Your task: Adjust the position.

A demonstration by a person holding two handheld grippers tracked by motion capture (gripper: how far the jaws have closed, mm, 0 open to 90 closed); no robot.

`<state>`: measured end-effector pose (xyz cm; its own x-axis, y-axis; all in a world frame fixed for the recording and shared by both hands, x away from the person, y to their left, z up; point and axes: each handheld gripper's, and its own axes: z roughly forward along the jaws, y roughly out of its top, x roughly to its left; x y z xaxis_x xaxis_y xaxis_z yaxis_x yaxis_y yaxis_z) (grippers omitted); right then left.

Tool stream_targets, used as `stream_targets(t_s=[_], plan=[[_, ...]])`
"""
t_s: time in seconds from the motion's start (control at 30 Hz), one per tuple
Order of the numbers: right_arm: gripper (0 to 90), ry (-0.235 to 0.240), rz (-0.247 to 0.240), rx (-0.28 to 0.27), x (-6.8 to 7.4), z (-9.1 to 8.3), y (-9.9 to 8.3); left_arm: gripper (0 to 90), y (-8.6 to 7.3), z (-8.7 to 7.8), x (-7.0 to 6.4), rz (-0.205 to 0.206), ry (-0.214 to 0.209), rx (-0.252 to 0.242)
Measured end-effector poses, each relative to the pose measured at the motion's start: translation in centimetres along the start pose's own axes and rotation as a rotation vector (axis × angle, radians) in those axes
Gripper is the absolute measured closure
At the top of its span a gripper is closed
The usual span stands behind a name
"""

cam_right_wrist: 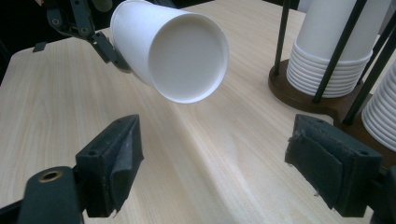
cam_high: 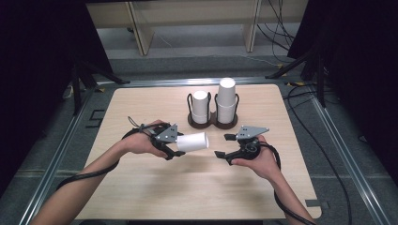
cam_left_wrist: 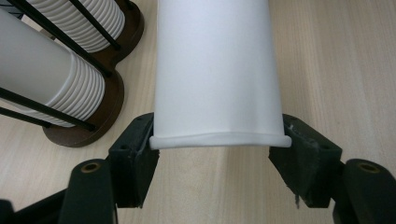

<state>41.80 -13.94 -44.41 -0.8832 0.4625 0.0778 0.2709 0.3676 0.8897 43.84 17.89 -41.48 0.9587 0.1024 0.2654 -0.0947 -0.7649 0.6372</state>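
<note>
The wooden table (cam_high: 197, 183) carries all items. At its far centre stands a dark double cup holder (cam_high: 213, 121) with upright wire posts; each of its two round bases bears a stack of white paper cups turned bottom-up. The right stack (cam_high: 226, 99) rises higher than the left stack (cam_high: 201, 106).

The left gripper (cam_high: 179, 145) is held above the table, left of centre and nearer the person than the holder. Its jaws are clamped on a single white paper cup (cam_high: 193, 141) at the rim end, one pad on each side of the rolled rim, as the left gripper view shows (cam_left_wrist: 217, 74). The cup lies roughly horizontal, clear of the table surface. Its long axis runs left to right across the table. The closed bottom points toward the right gripper; the open mouth faces back toward the left hand. In the right gripper view the cup's recessed bottom (cam_right_wrist: 170, 49) faces the camera.

The right gripper (cam_high: 225, 146) is held just right of the cup, not touching it. Its jaws stand wide apart with nothing between them.
</note>
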Motion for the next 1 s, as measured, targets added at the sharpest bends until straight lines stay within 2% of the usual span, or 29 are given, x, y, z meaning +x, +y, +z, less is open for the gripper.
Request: stream_targets(t_s=[0.23, 0.27, 0.33, 0.37, 0.43, 0.47, 0.63, 0.7, 0.73, 0.83, 0.87, 1.0], plan=[[17.8, 0.008, 0.006, 0.005, 0.1, 0.1, 0.1, 33.3, 0.2, 0.1, 0.0, 0.014, -0.015, 0.031], [17.8, 0.013, -0.010, 0.013, 0.0, 0.1, 0.2, 33.3, 0.3, 0.2, 0.2, 0.030, -0.023, 0.049], [17.8, 0.013, -0.017, 0.016, 0.0, 0.1, 0.3, 33.3, 0.4, 0.2, 0.2, 0.027, -0.019, 0.055], [17.8, 0.024, 0.001, 0.027, 0.2, 0.2, 0.3, 33.4, 0.5, 0.2, 0.2, 0.029, -0.022, 0.063], [17.8, 0.024, 0.000, 0.028, 0.2, 0.2, 0.4, 33.4, 0.6, 0.2, 0.3, 0.028, -0.022, 0.071], [17.8, 0.020, -0.019, 0.020, 0.0, 0.2, 0.5, 33.4, 0.8, 0.2, 0.4, 0.040, -0.030, 0.089], [17.8, 0.024, -0.030, 0.023, 0.0, 0.3, 0.7, 33.4, 1.0, 0.4, 0.4, 0.054, -0.042, 0.120], [17.8, 0.031, -0.015, 0.035, 0.2, 0.3, 0.8, 33.4, 1.0, 0.5, 0.4, 0.062, -0.045, 0.133], [17.8, 0.033, -0.034, 0.039, 0.2, 0.4, 0.9, 33.4, 1.1, 0.6, 0.3, 0.069, -0.050, 0.145], [17.8, 0.039, -0.029, 0.046, 0.2, 0.5, 1.0, 33.5, 1.2, 0.6, 0.4, 0.080, -0.053, 0.162], [17.8, 0.043, -0.051, 0.051, 0.2, 0.6, 1.1, 33.6, 1.3, 0.7, 0.4, 0.087, -0.061, 0.178], [17.8, 0.047, -0.063, 0.063, 0.2, 0.7, 1.3, 33.6, 1.5, 0.8, 0.4, 0.097, -0.067, 0.198]])
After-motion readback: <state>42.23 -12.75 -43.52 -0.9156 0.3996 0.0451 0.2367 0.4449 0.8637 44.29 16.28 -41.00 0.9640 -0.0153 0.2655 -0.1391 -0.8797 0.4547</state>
